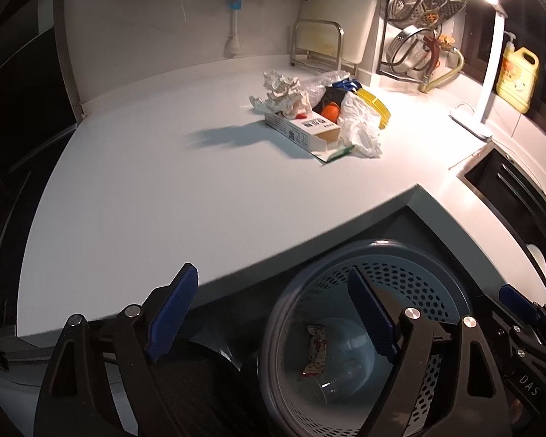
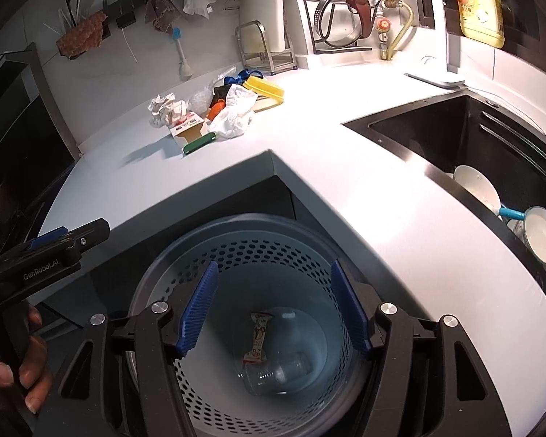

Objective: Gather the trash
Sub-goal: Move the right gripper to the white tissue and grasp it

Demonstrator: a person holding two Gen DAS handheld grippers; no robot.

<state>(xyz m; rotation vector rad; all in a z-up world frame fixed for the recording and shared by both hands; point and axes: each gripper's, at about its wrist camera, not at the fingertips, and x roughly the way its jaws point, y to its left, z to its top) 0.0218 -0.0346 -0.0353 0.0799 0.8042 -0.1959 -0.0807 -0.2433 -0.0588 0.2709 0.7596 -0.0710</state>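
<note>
A blue perforated trash basket stands on the floor below the counter corner. Inside lie a clear plastic cup and a small snack wrapper. My left gripper is open and empty, its left finger over the counter edge, its right finger over the basket. My right gripper is open and empty above the basket mouth. On the counter sits a trash pile: crumpled paper, a white carton, a white plastic bag, a yellow lid.
A dark sink holding white bowls and a mug lies at the right. A desk lamp, a yellow detergent bottle and a metal rack stand at the back. A hand holds the left gripper's handle.
</note>
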